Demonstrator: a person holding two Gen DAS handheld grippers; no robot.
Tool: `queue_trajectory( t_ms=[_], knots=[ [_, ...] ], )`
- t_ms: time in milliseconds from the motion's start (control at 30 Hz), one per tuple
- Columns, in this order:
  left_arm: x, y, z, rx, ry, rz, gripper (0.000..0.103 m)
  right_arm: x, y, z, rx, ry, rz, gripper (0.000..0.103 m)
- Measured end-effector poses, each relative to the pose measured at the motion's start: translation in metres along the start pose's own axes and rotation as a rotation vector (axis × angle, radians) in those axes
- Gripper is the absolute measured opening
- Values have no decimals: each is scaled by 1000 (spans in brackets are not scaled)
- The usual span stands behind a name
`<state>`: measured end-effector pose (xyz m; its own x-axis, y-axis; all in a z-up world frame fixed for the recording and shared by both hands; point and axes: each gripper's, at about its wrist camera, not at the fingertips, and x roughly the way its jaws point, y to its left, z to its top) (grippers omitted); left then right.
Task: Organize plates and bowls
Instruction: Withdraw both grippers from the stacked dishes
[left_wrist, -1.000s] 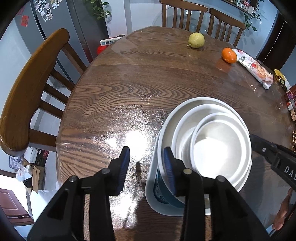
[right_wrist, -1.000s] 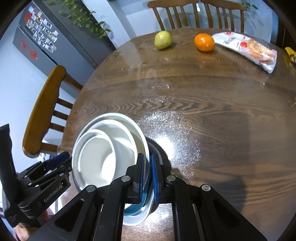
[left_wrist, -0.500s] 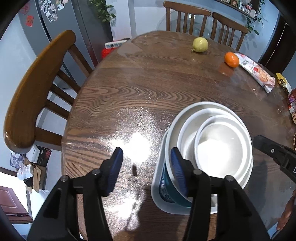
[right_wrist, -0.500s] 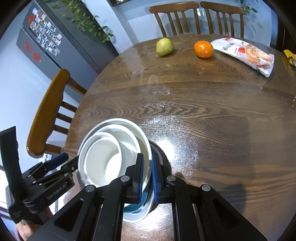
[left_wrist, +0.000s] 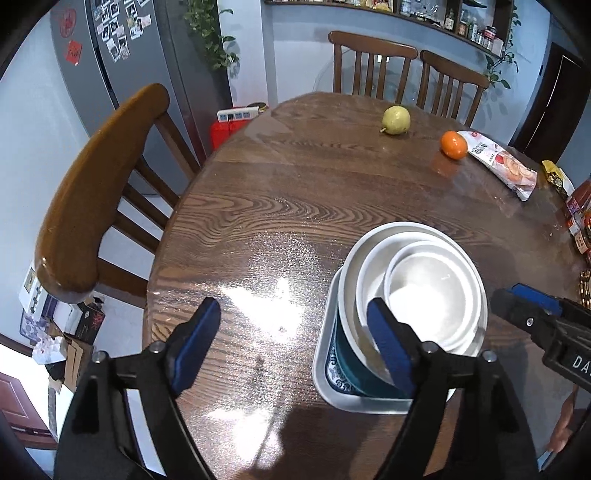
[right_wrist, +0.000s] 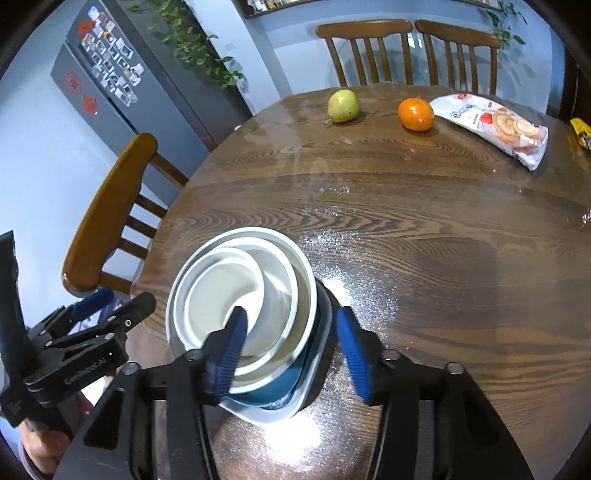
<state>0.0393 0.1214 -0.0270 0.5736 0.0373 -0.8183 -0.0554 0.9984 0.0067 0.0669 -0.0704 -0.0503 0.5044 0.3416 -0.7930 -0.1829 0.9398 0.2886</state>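
Both sets of jaws have just been opening, nothing gripped: left gripper (left_wrist: 293, 343) and right gripper (right_wrist: 291, 350) flank the stack (right_wrist: 242, 314) at the surface's (right_wrist: 424, 236) near edge. Back straight off, no nudging.

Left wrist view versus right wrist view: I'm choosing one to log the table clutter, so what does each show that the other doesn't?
Only the left wrist view shows the red box with a power strip behind the table and red packets at the table's right edge. Only the right wrist view shows the left gripper's labelled body. Both show the stacked bowls, pear, orange, snack bag and fridge.
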Motion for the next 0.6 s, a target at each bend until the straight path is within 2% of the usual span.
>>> queue_trajectory(
  t_ms=[167, 233, 300, 367, 467, 600],
  knots=[
    [-11, 2, -3, -1, -27, -12, 87, -3, 6, -8, -58, 16, 3, 65],
    [-14, 3, -3, -1, -31, -22, 88, -4, 8, -12, -88, 24, -2, 73],
    [-17, 3, -4, -2, -32, -30, 94, -6, 12, -17, -121, 24, -13, 88],
    [-20, 3, -4, 1, -42, -27, 103, -9, 16, -20, -147, 22, -10, 89],
    [-24, 2, -6, 3, -55, -39, 102, -13, 19, -23, -173, 10, -4, 90],
    [-29, 0, -8, 11, -61, -41, 102, -17, 24, -29, -204, -5, -4, 97]
  ],
)
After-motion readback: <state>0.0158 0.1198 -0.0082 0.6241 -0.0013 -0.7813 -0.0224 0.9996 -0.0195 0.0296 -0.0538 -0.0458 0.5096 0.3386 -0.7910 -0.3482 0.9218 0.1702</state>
